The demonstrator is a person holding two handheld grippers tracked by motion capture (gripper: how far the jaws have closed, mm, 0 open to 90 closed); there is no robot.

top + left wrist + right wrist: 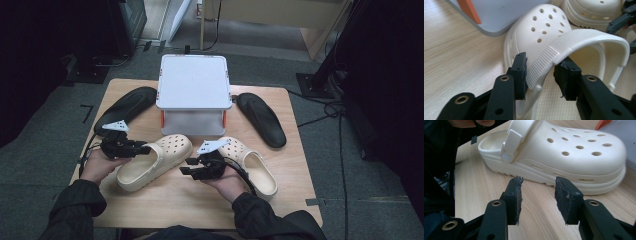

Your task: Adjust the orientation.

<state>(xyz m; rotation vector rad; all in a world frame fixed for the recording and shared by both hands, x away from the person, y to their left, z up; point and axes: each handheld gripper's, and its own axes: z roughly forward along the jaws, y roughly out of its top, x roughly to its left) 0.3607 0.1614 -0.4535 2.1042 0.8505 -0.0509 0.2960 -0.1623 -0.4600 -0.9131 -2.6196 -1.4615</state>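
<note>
Left gripper (pixel 540 72) at lower centre of the left gripper view, jaws set around the ribbed heel strap (pixel 574 43) of the left clog (pixel 155 161), left pad touching, right pad just beside; not clamped. Clog lying left of centre in the high view on the counter (pixel 165 202). Right gripper (pixel 537 195) with jaws apart, nothing between, hovering near the same clog's sole. Second clog (pixel 252 165) under the right hand (pixel 227 182), lower right of centre.
</note>
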